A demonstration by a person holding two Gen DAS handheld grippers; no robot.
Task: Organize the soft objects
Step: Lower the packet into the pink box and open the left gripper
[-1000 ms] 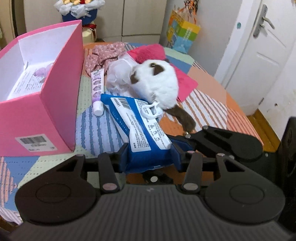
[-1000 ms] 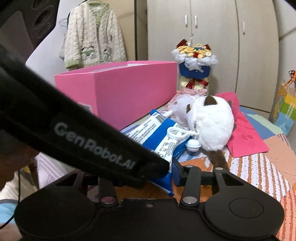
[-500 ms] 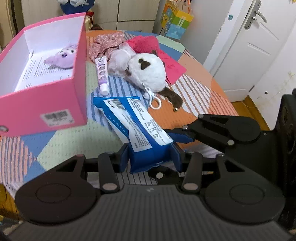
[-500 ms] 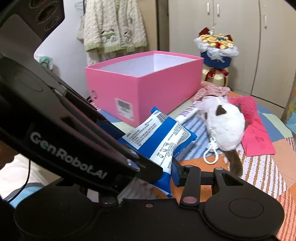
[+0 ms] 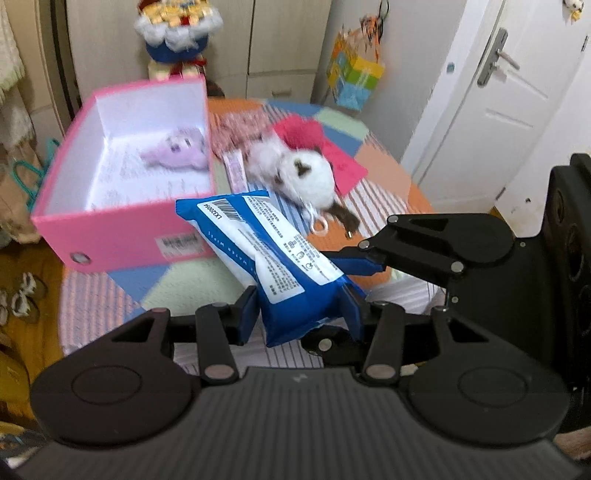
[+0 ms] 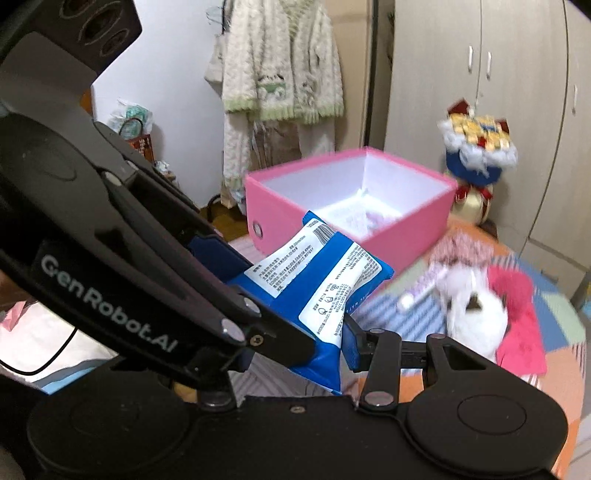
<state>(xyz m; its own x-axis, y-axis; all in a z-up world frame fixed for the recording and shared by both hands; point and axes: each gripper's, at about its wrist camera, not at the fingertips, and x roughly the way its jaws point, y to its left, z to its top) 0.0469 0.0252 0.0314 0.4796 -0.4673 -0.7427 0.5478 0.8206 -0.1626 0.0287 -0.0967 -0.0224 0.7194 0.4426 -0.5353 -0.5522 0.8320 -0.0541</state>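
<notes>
A blue and white wet-wipes pack [image 5: 273, 251] hangs above the patchwork table, held at its near end. My left gripper [image 5: 301, 314] is shut on that end, pads pressing both sides. My right gripper [image 6: 299, 350] is shut on the same pack [image 6: 325, 280] from the right; one of its blue fingers [image 5: 354, 263] shows against the pack's side, the other is hidden behind the left gripper's body. Ahead stands the open pink box [image 5: 122, 236] with a purple plush [image 5: 177, 151] inside. A white and brown plush cat [image 5: 306, 177] lies on the table.
A purple tube [image 5: 234, 170], a floral cloth [image 5: 236, 125] and a pink-red cloth [image 5: 303, 133] lie beside the cat. A bouquet [image 5: 173, 29] and a colourful gift bag [image 5: 354, 74] stand behind the table. A white door [image 5: 498, 92] is on the right, and a cardigan [image 6: 280, 62] hangs beyond the box.
Both grippers have risen together with the wipes pack, lifting it off the table and out from under the cat's key ring. The box's inside and the purple plush have come into view.
</notes>
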